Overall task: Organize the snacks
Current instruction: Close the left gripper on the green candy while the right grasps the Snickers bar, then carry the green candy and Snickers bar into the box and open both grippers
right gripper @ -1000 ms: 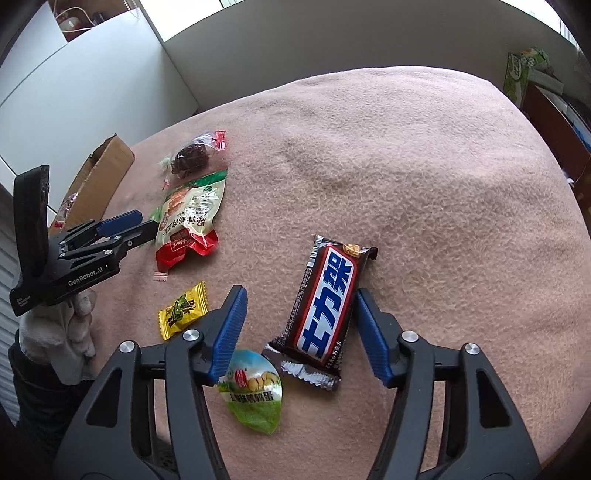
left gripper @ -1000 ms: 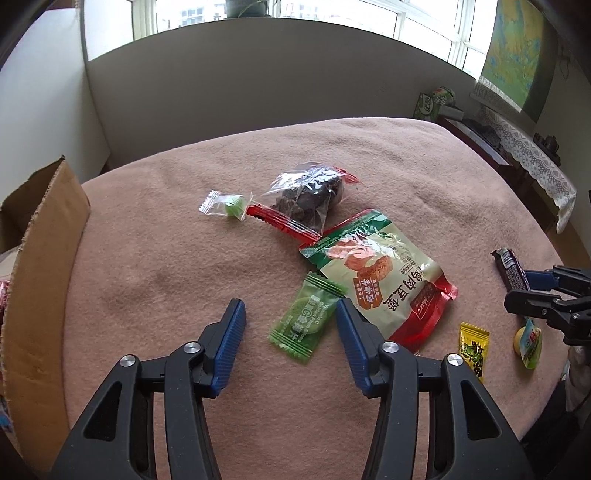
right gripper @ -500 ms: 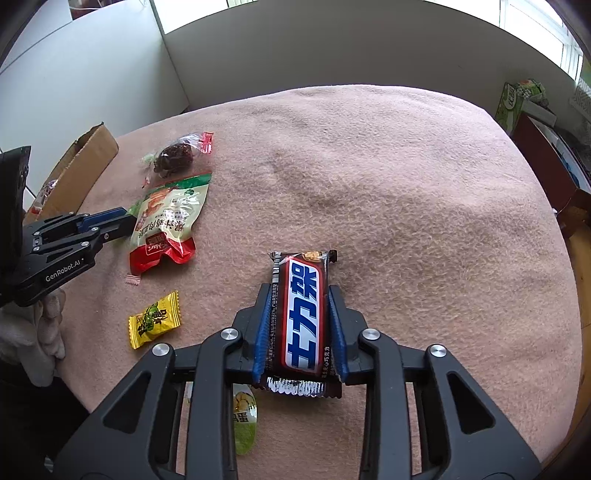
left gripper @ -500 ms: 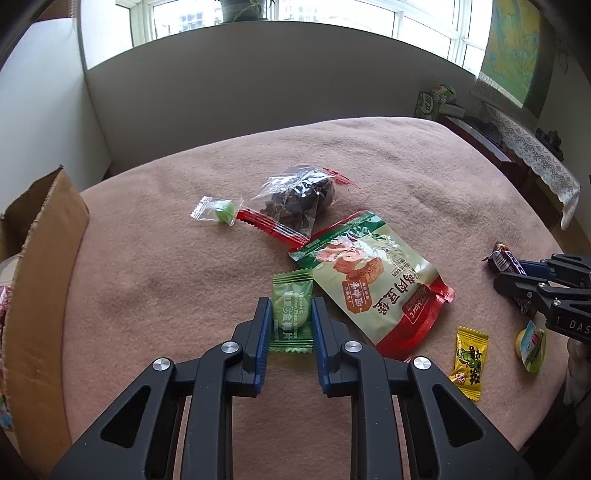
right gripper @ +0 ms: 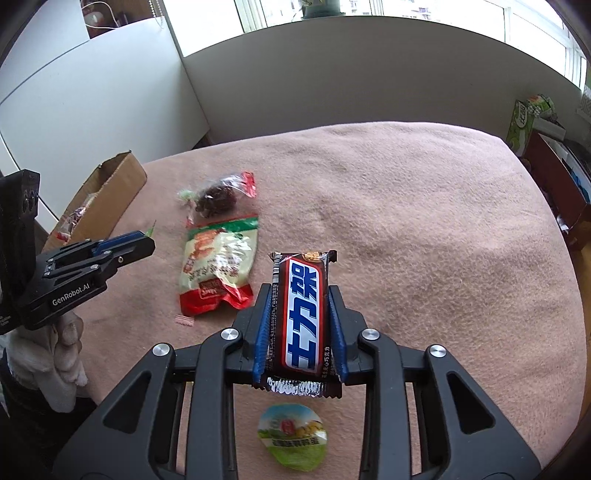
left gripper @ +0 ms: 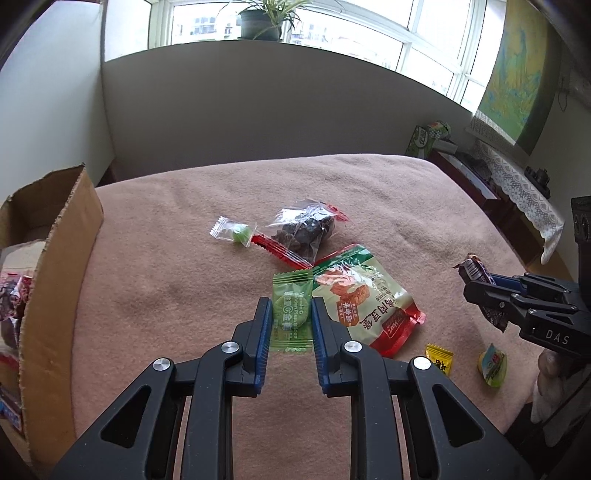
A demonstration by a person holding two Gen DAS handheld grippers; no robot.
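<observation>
In the right wrist view, a round green-lidded jelly cup (right gripper: 292,436) is lying nearest the camera on the pink blanket (right gripper: 424,229), its lower edge partly lost in the dark rim of the lens. Just above it the right gripper (right gripper: 300,306) is pinching a brown chocolate bar (right gripper: 301,317) lengthwise, both blue pads pressing on the bar's long sides; the crimped foil end is sticking out toward the camera and the far end is jutting past the fingertips. Whether the bar is lifted clear of the blanket is hard to tell from this angle.

In the left wrist view, the left gripper (left gripper: 289,314) is squeezing a small green candy packet (left gripper: 290,310), its pads hiding the packet's side edges. Touching the packet's right edge, a large red and green snack bag (left gripper: 364,299) is lying flat. A yellow candy (left gripper: 439,359) is sitting just beyond the gripper's right arm, its near corner cut off by it.

Farther out, a clear bag of dark dried fruit (left gripper: 303,230) with a red strip is resting partly on the big bag's far corner, and a small clear wrapper with a green sweet (left gripper: 234,230) is lying just beside it.

At the left edge a cardboard box (left gripper: 55,280) is standing open, with only one wall and a glimpse of red wrappers inside showing; the rest is cropped off. A potted plant (left gripper: 266,18) is sitting on the windowsill at the back, its pot overexposed against the glass.
</observation>
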